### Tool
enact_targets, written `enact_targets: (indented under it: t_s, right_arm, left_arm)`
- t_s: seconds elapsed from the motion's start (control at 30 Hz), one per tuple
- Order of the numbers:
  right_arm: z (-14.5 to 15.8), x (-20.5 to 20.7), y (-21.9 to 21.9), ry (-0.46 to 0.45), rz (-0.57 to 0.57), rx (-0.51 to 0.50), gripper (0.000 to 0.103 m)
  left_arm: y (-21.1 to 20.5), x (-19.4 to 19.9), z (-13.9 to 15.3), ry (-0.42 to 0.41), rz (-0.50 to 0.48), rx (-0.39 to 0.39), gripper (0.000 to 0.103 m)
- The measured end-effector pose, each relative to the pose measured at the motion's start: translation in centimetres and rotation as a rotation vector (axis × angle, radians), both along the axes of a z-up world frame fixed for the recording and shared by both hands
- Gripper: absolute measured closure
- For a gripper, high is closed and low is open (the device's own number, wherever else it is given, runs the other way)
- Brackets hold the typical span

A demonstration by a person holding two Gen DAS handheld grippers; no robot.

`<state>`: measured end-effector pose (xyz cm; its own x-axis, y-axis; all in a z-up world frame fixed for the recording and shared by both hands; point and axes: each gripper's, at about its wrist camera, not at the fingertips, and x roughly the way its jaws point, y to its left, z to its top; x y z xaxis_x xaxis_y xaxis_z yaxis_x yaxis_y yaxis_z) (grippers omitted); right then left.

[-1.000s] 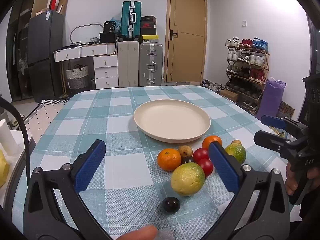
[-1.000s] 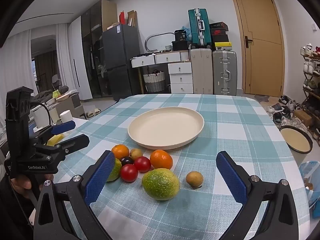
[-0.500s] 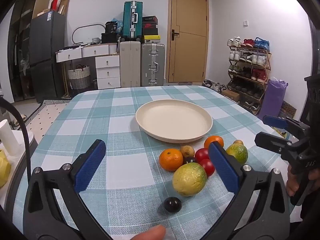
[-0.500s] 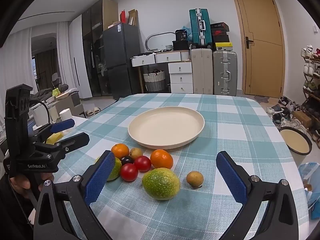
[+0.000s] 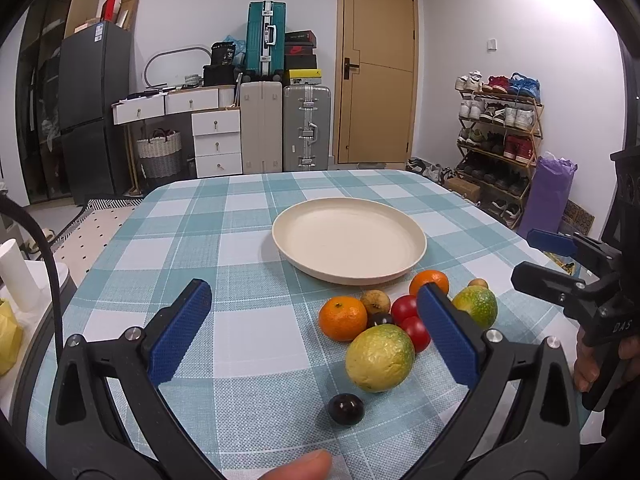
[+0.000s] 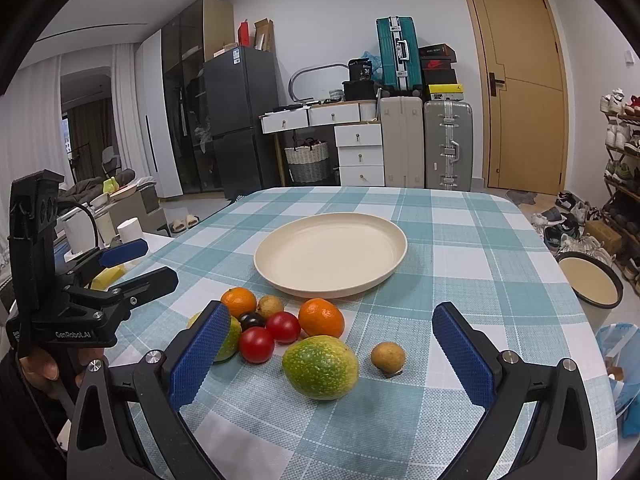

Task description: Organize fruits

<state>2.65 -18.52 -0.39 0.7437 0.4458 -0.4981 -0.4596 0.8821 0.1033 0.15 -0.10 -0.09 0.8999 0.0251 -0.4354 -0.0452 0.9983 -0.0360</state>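
nothing has moved: left gripper (image 5: 312,332) and right gripper (image 6: 330,354) fingers stay spread wide, holding nothing.

— Where are you working here?

— In your home, by every sign: a dining table (image 5: 248,220) under a teal checked cloth, a wooden door (image 5: 376,76) behind it, and a shoe rack (image 5: 496,128) packed with trainers along the wall.

— Anything else that says lived-in?

— Suitcases (image 5: 264,36) stacked beside a white chest of drawers (image 5: 216,140), a dark fridge (image 6: 240,120), a woven basket (image 6: 308,160), and slippers (image 6: 182,222) on the floor.
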Motion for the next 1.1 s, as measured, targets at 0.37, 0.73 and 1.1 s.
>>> enact_targets:
  t_s: [0.37,0.73,1.1]
  right_arm:
    - [0.35,-0.22,-0.37,-0.001,0.0,-0.002,0.0]
    - [0.02,0.07,-0.37,0.001,0.001,0.0,0.0]
    - [0.26,-0.07,-0.17,-0.003,0.0,-0.006,0.0]
  left_arm:
    - [-0.08,-0.03,0.01,-0.001,0.0,0.003,0.001]
    - [-0.02,-0.02,0.03,-0.001,0.0,0.0,0.001]
    - [-0.16,-0.03,0.14,-0.002,-0.001,0.0,0.001]
